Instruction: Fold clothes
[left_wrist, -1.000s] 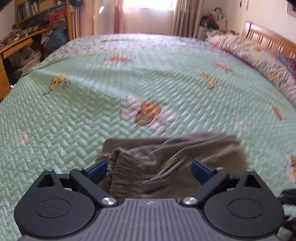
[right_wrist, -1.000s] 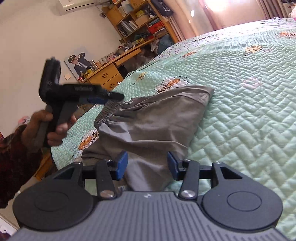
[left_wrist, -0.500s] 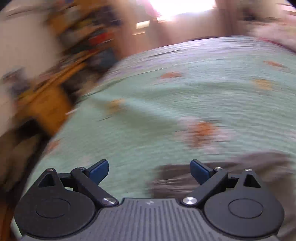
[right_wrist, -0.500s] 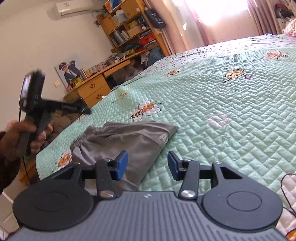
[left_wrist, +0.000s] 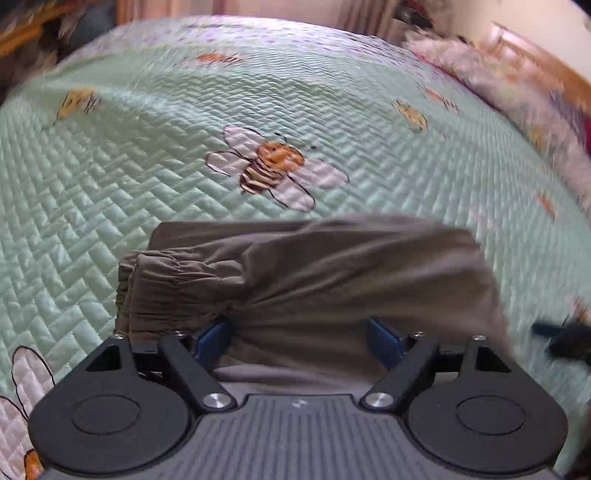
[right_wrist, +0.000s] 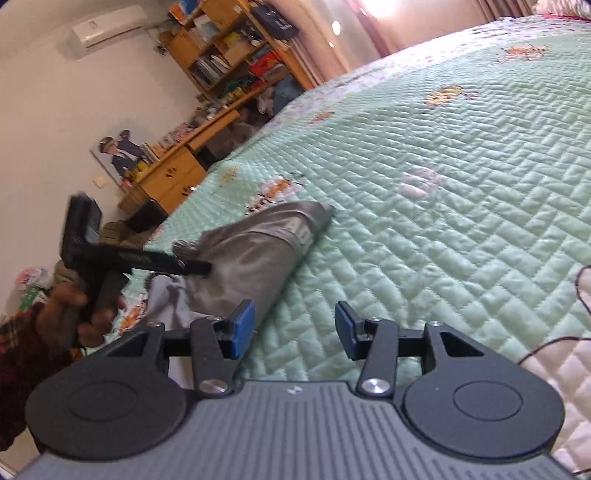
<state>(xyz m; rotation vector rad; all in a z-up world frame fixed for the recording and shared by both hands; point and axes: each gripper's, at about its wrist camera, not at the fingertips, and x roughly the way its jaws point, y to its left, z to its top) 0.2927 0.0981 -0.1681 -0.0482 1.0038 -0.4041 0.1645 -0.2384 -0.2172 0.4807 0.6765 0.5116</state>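
Grey-brown fabric, apparently a pair of trousers (left_wrist: 332, 266) with a gathered elastic waistband (left_wrist: 166, 284), is lying folded on the bed near its edge, its long axis running across the left wrist view with the waistband end pointing to that view's left. In the right wrist view the same garment (right_wrist: 251, 266) is stretching away from the camera toward a bee print.

Left gripper (left_wrist: 299, 332) is tilting down over the trousers; its jaws have just been closing and are standing wide apart with cloth bunched between them, though motion blur makes it hard to say whether the blue pads are pressing it. Right gripper (right_wrist: 293, 328) is hovering beside the garment, its jaws parted with only quilt between them.

Mint-green quilted bedspread (left_wrist: 110, 166) is covering the bed, with pillows (left_wrist: 517, 96) along the wooden headboard. Wooden shelves (right_wrist: 236, 55) are holding books and boxes above a desk.
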